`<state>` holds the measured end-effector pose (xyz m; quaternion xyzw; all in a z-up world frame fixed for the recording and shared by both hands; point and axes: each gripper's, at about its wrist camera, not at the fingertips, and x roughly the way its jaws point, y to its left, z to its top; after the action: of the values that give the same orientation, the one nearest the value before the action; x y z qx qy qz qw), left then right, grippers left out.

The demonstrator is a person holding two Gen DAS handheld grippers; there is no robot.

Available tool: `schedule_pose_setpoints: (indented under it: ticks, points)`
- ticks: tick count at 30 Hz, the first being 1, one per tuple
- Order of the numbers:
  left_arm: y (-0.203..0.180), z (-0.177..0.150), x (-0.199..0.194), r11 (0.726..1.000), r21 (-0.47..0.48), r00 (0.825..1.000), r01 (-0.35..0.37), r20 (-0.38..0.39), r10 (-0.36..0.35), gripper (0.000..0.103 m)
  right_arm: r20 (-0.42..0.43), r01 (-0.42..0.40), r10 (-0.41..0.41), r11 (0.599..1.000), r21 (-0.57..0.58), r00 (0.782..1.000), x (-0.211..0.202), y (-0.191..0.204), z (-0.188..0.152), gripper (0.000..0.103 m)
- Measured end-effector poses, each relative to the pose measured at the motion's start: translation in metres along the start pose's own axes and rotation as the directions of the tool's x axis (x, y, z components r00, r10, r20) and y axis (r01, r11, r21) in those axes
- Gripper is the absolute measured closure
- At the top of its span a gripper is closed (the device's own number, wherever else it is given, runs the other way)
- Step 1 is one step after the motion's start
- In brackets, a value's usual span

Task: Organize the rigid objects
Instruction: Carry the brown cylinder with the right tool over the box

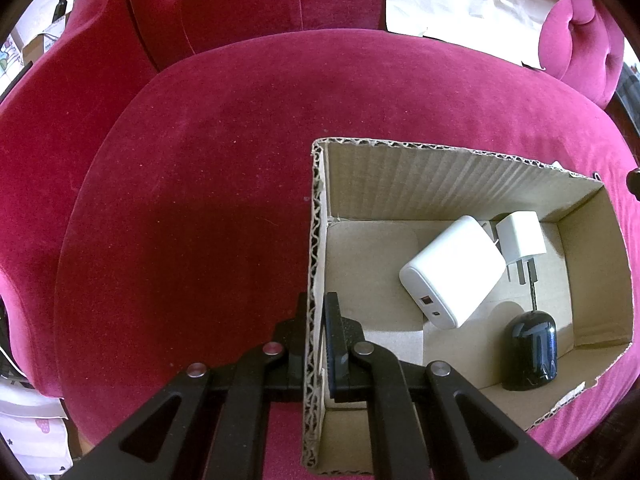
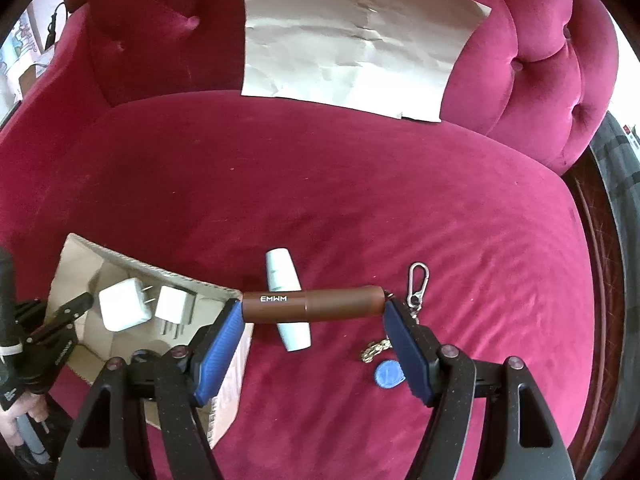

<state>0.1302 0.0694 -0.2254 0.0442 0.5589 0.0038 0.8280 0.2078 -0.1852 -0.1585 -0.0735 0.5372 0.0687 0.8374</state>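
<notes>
- Two white chargers, one large [image 1: 454, 272] and one small [image 1: 521, 239], lie in the cardboard box [image 1: 400, 184] with one black rounded gadget [image 1: 530, 356].
- On the red sofa seat [image 2: 320, 200] beside the box: one white tube [image 2: 286, 300], one blue tag [image 2: 388, 374] and one silver clip [image 2: 417, 284] on a braided cord.
- One creased sheet of paper [image 2: 352, 40] leans on the sofa back.
- Left tongs [image 1: 316, 328] are pinched shut on the box's near wall.
- Right tongs [image 2: 314, 312] grip one brown cylinder [image 2: 316, 304] endwise, held wide, above the white tube.
</notes>
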Motion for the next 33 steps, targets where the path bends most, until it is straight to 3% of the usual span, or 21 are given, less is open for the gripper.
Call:
schedule_pose_setpoints:
  ticks: [17, 33]
  points:
    - [0.000, 0.000, 0.000, 1.000, 0.000, 1.000, -0.001, 0.000, 0.001, 0.098, -0.037, -0.100, 0.097, 0.988, -0.118, 0.995, -0.003, 0.066, -0.015, 0.028]
    - [-0.001, 0.000, 0.000, 1.000, 0.000, 1.000, -0.001, 0.000, 0.001, 0.097, -0.059, -0.126, 0.117, 0.977, -0.170, 0.991, 0.017, 0.100, -0.029, 0.028]
